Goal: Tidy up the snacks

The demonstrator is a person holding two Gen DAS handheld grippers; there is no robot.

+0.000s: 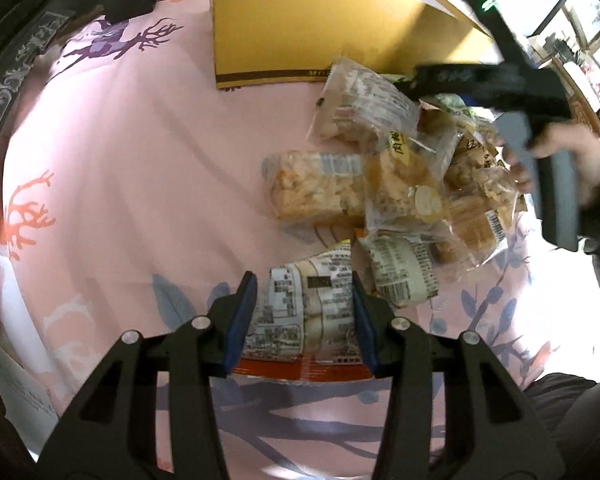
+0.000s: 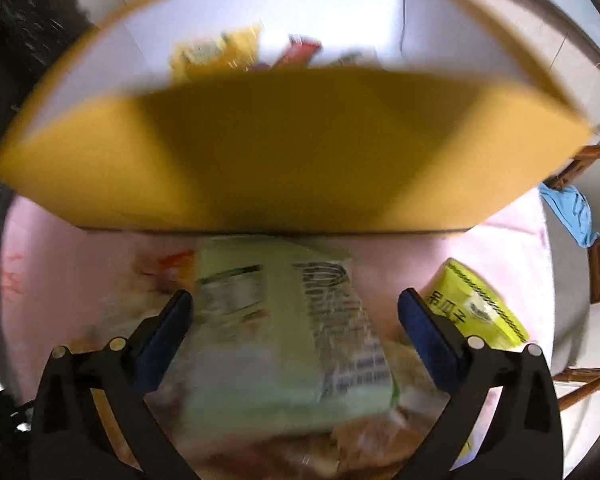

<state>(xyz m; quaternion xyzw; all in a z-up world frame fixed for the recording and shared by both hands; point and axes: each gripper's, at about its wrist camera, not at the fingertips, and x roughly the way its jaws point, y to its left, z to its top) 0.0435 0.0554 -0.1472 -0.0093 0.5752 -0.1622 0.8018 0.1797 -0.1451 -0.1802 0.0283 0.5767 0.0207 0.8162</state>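
- The left gripper point(image 1: 304, 316) is seen pinching a crinkly white printed snack packet with an orange lower edge point(image 1: 300, 312), its blue pads point(image 1: 240, 320) pressed on both sides; the packet lies nearest, on the pink patterned cloth point(image 1: 140, 184), well short of the yellow cardboard box point(image 1: 300, 28).
- This packet is judged light, soft and slippery, with crushable contents; a hold across its middle is advised.
- Between it and the box, clear bags of golden pastries point(image 1: 404, 188) are piled.
- The right gripper point(image 2: 296, 312) is spread wide, nothing pinched, over a blurred pale green packet point(image 2: 300, 332) just before the box; a yellow-green sachet point(image 2: 476, 304) lies beside it.
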